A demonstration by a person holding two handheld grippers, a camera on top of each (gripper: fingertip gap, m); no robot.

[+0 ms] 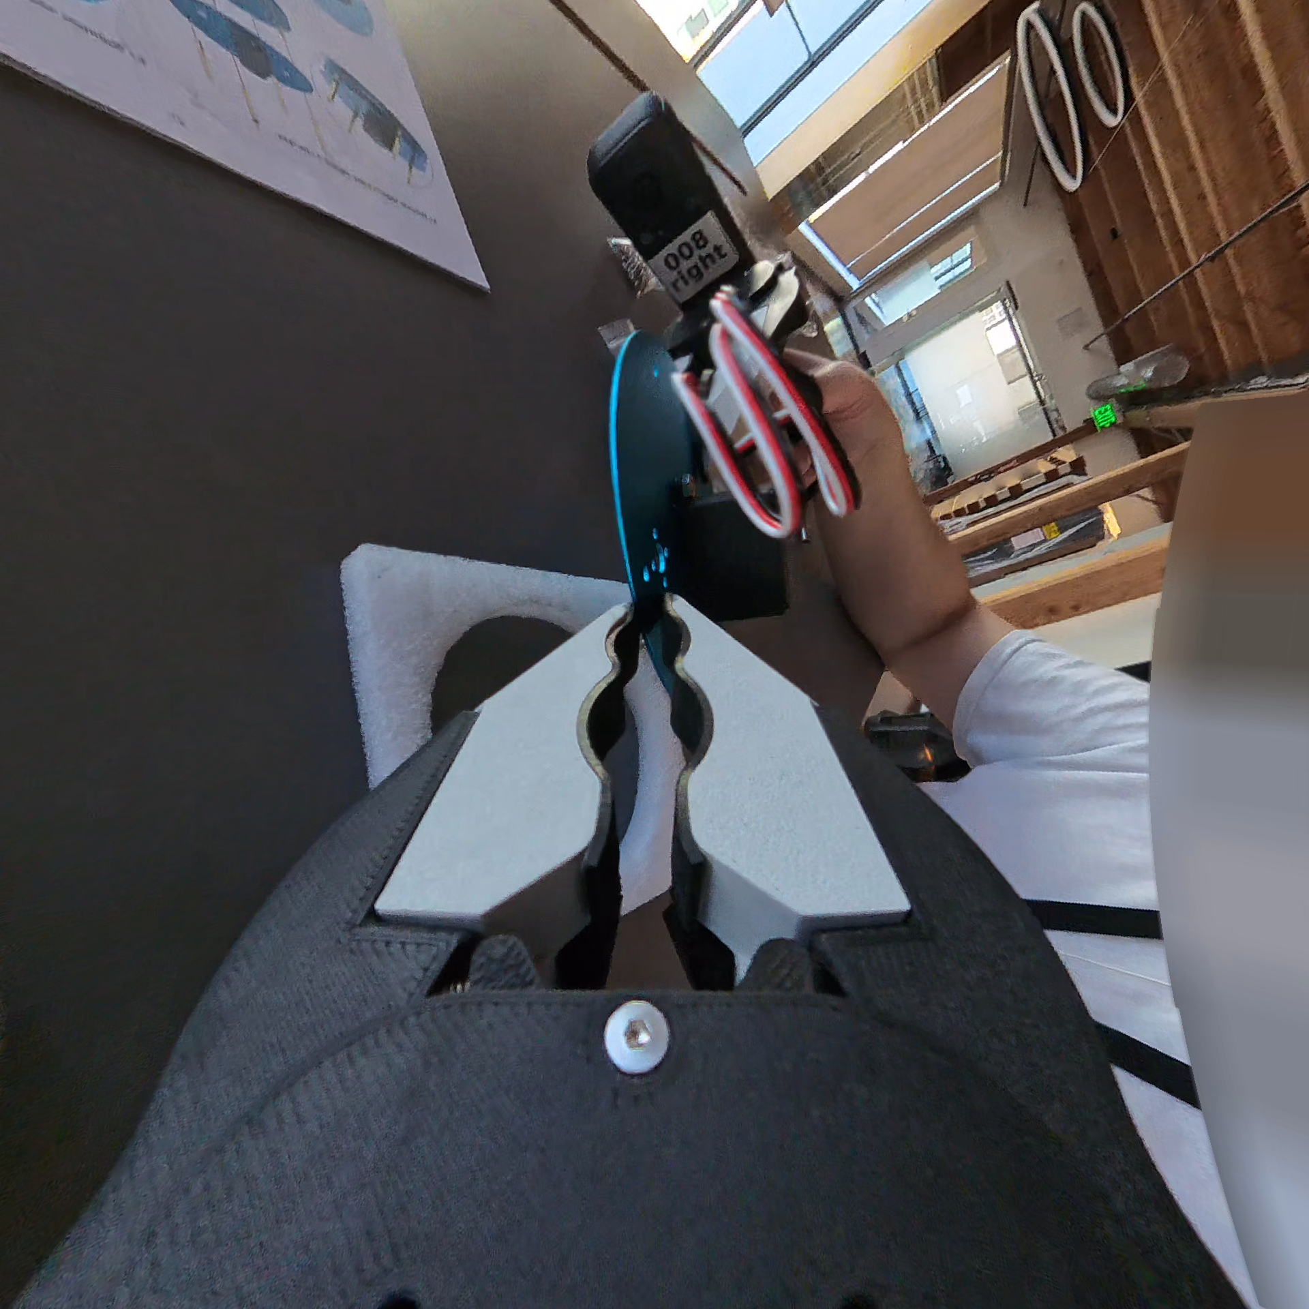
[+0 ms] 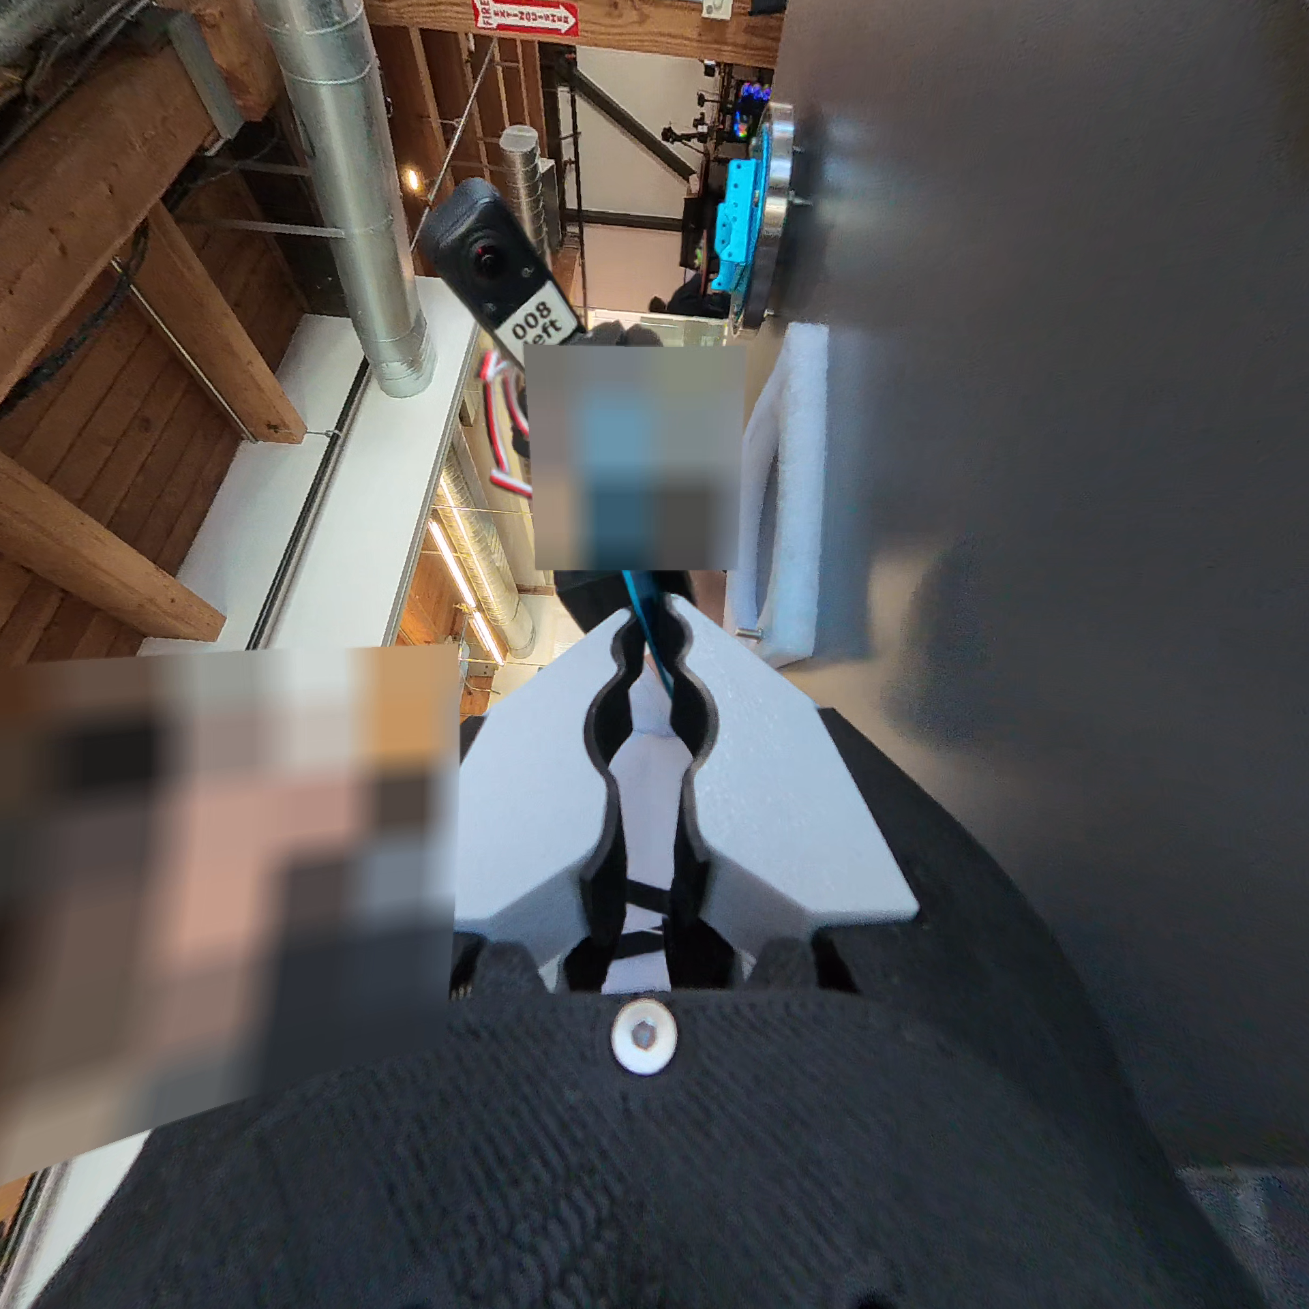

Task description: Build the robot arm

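My left gripper [image 1: 648, 609] is shut on the near edge of a thin dark round disc with a blue rim [image 1: 637, 453], seen almost edge-on. The other gripper [image 1: 737, 425], held by a hand [image 1: 864, 453], sits just behind the disc, with red and white wires looped on it. In the right wrist view my right gripper [image 2: 652, 616] is shut on the disc's blue edge [image 2: 641, 598]; a mosaic patch hides most of the disc. The left gripper's camera [image 2: 489, 262] faces me from beyond it. A white foam piece with a round hole [image 1: 425, 623] lies close behind the disc.
A dark grey surface [image 1: 212, 460] fills the left side and bears a white printed sheet [image 1: 248, 92]. The foam piece [image 2: 779, 496] leans on that surface [image 2: 1062, 496], where a round metal part with a blue bracket [image 2: 758, 212] is mounted. A white sleeve [image 1: 1048, 744] is at right. There is about 8 centimeters between the tips of the two grippers.
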